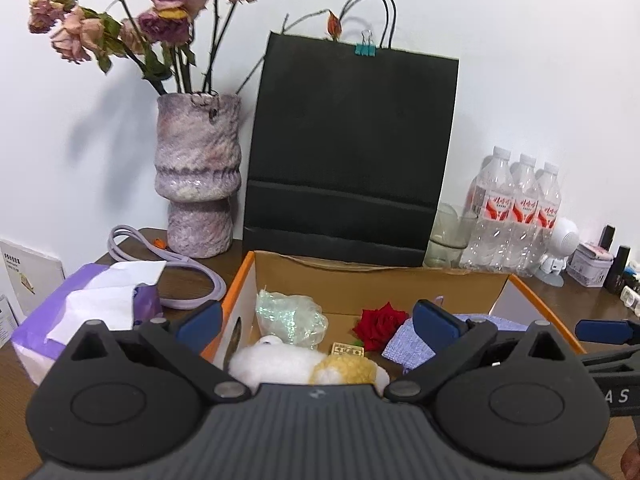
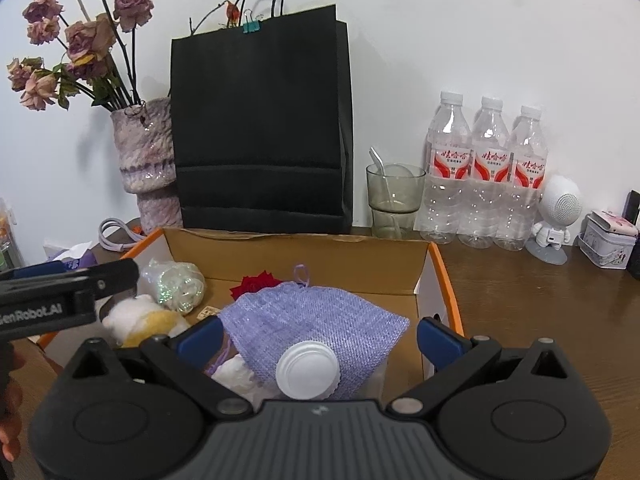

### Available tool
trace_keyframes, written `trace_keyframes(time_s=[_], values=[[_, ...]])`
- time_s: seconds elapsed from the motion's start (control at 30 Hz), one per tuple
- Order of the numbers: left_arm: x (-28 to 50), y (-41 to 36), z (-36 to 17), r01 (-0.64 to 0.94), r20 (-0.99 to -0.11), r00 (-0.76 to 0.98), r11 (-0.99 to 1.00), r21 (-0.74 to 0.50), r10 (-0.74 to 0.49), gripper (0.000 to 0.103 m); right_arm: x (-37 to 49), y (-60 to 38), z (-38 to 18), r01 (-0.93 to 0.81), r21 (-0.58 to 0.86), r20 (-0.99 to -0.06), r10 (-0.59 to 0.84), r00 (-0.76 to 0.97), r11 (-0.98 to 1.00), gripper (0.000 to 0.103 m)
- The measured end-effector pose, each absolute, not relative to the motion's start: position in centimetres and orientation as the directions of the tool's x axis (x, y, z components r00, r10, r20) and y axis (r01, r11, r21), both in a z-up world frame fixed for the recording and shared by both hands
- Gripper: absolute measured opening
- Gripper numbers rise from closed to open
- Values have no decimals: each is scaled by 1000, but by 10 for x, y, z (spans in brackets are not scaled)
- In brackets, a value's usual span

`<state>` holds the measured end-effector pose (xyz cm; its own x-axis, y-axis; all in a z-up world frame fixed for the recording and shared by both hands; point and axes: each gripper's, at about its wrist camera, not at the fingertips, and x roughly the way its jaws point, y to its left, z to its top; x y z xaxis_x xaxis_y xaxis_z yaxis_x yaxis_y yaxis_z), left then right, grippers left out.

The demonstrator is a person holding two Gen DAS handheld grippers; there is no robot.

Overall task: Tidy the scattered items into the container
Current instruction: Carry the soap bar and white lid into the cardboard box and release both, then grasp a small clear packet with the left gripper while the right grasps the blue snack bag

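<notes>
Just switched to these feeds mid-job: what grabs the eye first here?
The big black paper bag standing against the wall, right behind the open cardboard box. Left of it, dried roses droop from a mottled purple vase. Inside the box, a red rose stands out beside a lilac knitted cloth and a white-and-yellow plush toy, with both tools open over it.

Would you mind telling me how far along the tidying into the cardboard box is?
Mostly done: the cardboard box already holds a plush toy, red rose, purple knitted cloth, white bottle cap and iridescent wrap. Nothing is in hand; both grippers are open. Possibly left: the purple cable beside the box.
</notes>
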<state>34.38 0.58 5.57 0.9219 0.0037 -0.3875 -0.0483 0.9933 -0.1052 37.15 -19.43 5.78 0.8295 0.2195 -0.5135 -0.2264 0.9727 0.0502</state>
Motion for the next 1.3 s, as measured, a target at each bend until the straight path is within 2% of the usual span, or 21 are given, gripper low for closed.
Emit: trace_keyframes(time_s=[0.23, 0.53, 0.83, 0.93, 1.03, 1.1, 1.13, 1.17, 1.27, 1.3], values=[[299, 21, 61, -34, -379, 926, 994, -102, -8, 103, 341, -201, 65, -226, 66, -500, 228, 836, 972, 103], [226, 48, 46, -54, -436, 899, 998, -36, 33, 103, 271, -205, 54, -258, 79, -533, 260, 805, 963, 103], [162, 83, 35, -125, -481, 872, 991, -48, 87, 103, 206, -186, 29, -380, 99, -567, 366, 738, 919, 103], [151, 83, 29, -122, -496, 864, 991, -49, 82, 103, 189, -171, 19, -441, 79, -586, 399, 705, 894, 100], [144, 79, 23, -112, -508, 859, 992, -50, 72, 103, 180, -155, 8, -477, 34, -607, 397, 688, 878, 93], [142, 75, 20, -98, -514, 856, 994, -53, 57, 103, 180, -149, 2, -485, 3, -620, 382, 686, 875, 85], [142, 72, 19, -91, -517, 855, 994, -54, 50, 103, 181, -147, -1, -484, -6, -630, 373, 681, 875, 72], [142, 68, 18, -85, -520, 853, 995, -56, 43, 103, 184, -147, -4, -479, -6, -641, 364, 675, 878, 53], [145, 58, 14, -63, -532, 846, 996, -57, 23, 103, 190, -161, -6, -458, 48, -638, 380, 670, 887, 27], [147, 54, 12, -53, -536, 844, 997, -57, 14, 103, 192, -166, -6, -448, 61, -634, 381, 673, 892, 27]])
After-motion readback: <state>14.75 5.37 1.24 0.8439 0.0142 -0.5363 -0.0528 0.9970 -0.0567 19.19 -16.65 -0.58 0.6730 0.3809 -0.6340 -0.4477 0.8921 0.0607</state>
